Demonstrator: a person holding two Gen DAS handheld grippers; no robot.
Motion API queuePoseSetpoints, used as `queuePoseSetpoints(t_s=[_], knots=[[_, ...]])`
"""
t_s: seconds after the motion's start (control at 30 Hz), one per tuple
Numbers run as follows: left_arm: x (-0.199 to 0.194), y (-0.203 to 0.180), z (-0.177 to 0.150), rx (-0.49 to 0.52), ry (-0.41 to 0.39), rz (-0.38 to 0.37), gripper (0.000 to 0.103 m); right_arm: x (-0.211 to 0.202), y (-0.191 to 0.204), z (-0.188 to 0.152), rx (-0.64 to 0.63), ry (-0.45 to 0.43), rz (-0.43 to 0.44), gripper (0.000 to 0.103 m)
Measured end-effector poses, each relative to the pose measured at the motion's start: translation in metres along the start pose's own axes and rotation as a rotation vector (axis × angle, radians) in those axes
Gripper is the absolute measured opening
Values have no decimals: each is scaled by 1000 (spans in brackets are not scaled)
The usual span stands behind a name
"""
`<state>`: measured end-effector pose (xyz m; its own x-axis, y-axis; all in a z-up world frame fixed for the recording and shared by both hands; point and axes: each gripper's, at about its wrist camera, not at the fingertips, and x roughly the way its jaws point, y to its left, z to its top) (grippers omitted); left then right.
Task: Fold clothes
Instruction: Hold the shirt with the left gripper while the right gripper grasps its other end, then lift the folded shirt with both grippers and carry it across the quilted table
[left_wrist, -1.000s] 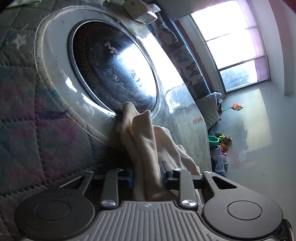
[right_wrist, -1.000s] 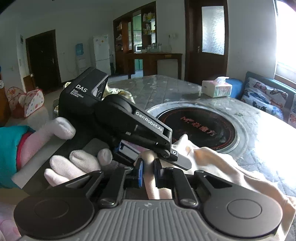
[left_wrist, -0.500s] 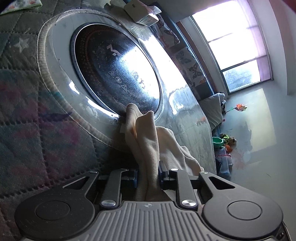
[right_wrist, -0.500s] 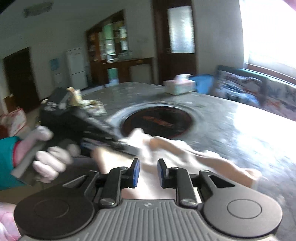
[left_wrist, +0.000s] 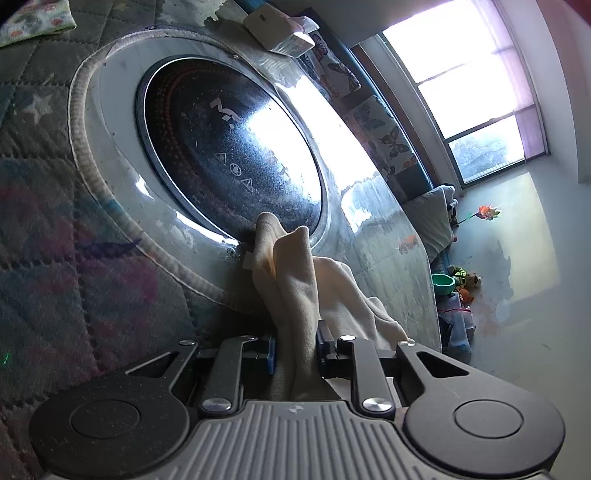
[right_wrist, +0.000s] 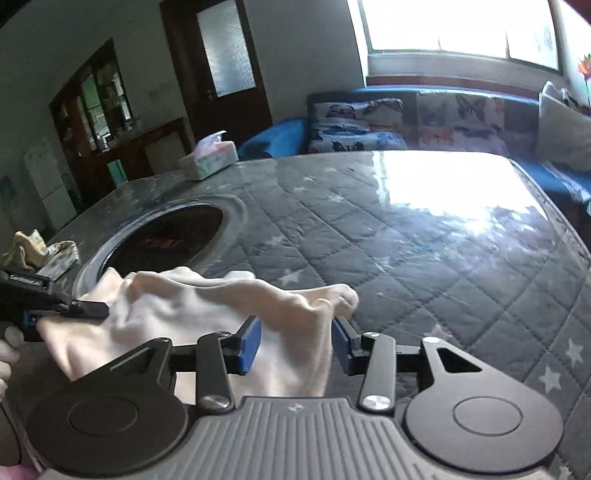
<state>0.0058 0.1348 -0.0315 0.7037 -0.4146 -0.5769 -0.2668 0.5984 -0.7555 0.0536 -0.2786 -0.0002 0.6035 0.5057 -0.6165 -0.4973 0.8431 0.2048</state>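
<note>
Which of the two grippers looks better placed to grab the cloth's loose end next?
Probably the right hand-held gripper: its opening jaws straddle the cream cloth. The left hand-held gripper already pinches it.

Both cameras sit close behind their grippers, looking down along the fingers. The left view is rolled sideways, facing the window. Both share the cream garment (left_wrist: 295, 295) and round cooktop (right_wrist: 170, 236).

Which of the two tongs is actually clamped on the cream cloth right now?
The left tongs: pads pinch the cream cloth. The right tongs are opening, cloth loose between.
</note>
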Motion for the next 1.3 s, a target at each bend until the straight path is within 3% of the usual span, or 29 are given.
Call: queuePoseSetpoints(t_s=[0.27,0.57,0.63,0.8,0.87,1.3], knots=[[-1,-4,0,11,-3,8,22,18,-18,-6,83,20,24,51],[0,-4,-1,23,-4,5,22,19,-14,-6,69,-3,60,55],[0,-4,-1,27,-3,5,22,18,-14,-6,77,0,67,51],[0,-7,0,46,-6,13,22,18,-14,-6,96,6,84,23],[0,-10,0,61,-7,23,21,16,-13,-8,114,-3,76,16],[3,-43,0,163,-2,-12,16,-29,-13,-5,142,-116,42,12]])
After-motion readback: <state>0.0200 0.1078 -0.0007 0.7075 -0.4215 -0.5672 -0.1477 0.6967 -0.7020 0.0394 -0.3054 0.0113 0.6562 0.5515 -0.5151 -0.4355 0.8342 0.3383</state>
